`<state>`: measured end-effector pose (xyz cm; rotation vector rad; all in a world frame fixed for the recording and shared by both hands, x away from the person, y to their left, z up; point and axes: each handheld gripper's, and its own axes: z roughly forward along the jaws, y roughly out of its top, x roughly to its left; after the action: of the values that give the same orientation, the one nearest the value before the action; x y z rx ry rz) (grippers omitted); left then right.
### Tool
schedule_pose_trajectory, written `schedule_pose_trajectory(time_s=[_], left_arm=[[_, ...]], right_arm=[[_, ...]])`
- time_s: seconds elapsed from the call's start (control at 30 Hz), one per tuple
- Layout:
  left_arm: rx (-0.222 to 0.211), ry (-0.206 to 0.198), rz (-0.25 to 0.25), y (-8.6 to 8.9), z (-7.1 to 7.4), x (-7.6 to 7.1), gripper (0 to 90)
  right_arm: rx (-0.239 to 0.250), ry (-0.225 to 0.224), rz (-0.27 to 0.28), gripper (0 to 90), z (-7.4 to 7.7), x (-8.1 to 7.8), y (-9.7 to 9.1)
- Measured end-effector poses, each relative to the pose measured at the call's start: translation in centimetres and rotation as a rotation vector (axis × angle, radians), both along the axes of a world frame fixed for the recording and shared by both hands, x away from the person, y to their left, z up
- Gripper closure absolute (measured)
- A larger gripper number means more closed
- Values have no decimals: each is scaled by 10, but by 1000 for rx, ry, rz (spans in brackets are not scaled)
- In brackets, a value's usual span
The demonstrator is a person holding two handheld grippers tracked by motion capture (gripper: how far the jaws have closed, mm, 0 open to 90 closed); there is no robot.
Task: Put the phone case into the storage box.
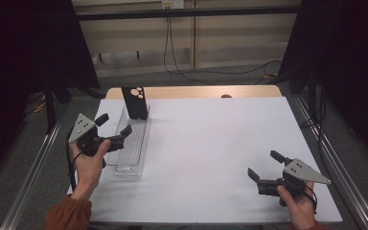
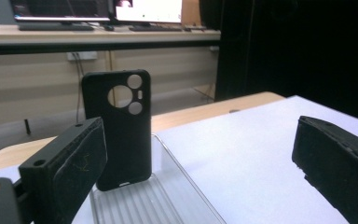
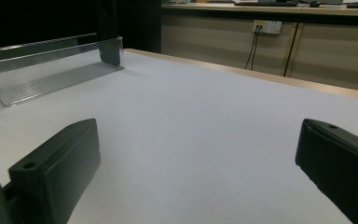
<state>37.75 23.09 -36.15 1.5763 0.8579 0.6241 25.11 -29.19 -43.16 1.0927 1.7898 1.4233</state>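
High view: black phone case (image 1: 135,102) stands upright at the far end of the clear tray (image 1: 130,158), near the table's far-left corner. Left gripper (image 1: 111,126) hovers beside the tray, jaws apart. Right gripper (image 1: 263,166) sits near the near-right corner, jaws apart too.

Left gripper view: case (image 2: 119,128) propped upright in the tray (image 2: 168,200), just past the spread jaws.

Right gripper view: tray (image 3: 51,65) well off across the white table (image 3: 205,121), jaws wide apart.
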Motion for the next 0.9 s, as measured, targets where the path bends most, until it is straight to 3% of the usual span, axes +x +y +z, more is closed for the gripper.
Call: schedule_pose_trajectory(time_s=[0.1, 0.33, 0.57, 0.63, 0.67, 0.7, 0.77, 0.8, 0.83, 0.9], left_arm=[[-1, -2, 0, 4, -2, -7, 30], [4, 38, 23, 14, -21, -22, 31], [-3, 37, 38, 20, -35, -40, 31], [-24, 27, 53, 22, -37, -43, 31], [-48, 56, 32, 22, -39, -43, 32], [-51, 60, 28, 23, -40, -46, 31], [3, 33, 52, 23, -43, -51, 32], [11, 28, 48, 22, -44, -52, 31], [-8, 37, 46, 23, -45, -54, 32], [13, 21, 60, 23, -47, -58, 32]], right_arm=[[2, 2, -1, 0, 0, 0, 0], [3, 2, -5, 0, 0, -1, 0], [5, 0, -14, 0, 0, -3, -2], [2, -3, -15, 0, 0, -4, -3], [3, -2, -15, 0, 0, -4, -3], [2, -2, -15, 0, 0, -5, -3], [7, -2, -18, 0, 0, -6, -3], [6, -2, -19, 0, 0, -6, -4], [1, -4, -18, 0, 0, -6, -5], [7, 1, -25, 0, 0, -7, -6]])
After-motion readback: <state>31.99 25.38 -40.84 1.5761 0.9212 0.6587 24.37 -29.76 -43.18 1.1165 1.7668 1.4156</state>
